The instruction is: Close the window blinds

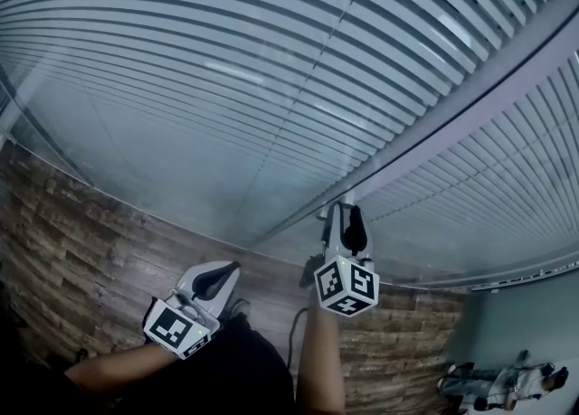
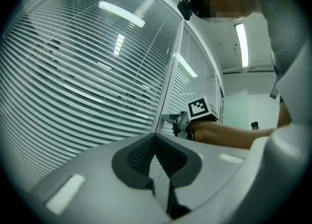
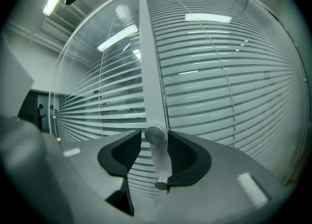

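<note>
My right tongs [image 1: 346, 216] stood wide open around the metal knob [image 3: 155, 134] on the window post [image 3: 151, 62], gripping nothing, as only the right gripper view showed. My left tongs [image 2: 155, 137] hung shut, empty. Two blinds [image 1: 226, 70] flanked the post.

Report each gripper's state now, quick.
Left gripper: shut, nothing in it.
Right gripper: open, jaws either side of the silver handle, not pressing on it.
</note>
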The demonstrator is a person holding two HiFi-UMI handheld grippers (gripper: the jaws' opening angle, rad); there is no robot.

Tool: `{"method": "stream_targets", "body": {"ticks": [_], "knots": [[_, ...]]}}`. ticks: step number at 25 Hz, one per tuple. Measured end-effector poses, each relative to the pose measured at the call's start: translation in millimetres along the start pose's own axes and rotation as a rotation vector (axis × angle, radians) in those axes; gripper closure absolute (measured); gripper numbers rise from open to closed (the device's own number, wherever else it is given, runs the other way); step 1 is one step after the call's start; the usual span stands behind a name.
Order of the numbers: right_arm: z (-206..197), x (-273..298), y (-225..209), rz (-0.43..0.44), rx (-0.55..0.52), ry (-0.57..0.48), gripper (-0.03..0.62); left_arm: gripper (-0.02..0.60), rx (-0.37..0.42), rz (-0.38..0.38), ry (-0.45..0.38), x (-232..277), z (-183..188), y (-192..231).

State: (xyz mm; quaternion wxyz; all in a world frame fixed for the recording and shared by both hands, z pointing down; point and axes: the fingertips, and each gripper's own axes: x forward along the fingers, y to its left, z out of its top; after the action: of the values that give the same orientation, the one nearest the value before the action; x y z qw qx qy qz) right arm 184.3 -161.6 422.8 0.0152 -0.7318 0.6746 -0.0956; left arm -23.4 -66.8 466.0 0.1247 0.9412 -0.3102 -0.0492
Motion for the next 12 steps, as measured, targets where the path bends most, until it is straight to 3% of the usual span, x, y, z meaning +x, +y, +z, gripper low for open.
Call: {"method": "stream_targets", "body": {"ticks": [7, 12], "knots": [[0.1, 7.1, -8.4, -0.01, 0.074, -0.009, 0.462, 0.583, 0.007, 0.017, 0.004, 4.1, 0.1, 3.6], [-2.4, 6.1, -6.9, -0.008, -0.065, 0.02, 0.465, 0.583, 0.012, 0.021, 0.002, 2.0, -0.5, 4.6]]}}
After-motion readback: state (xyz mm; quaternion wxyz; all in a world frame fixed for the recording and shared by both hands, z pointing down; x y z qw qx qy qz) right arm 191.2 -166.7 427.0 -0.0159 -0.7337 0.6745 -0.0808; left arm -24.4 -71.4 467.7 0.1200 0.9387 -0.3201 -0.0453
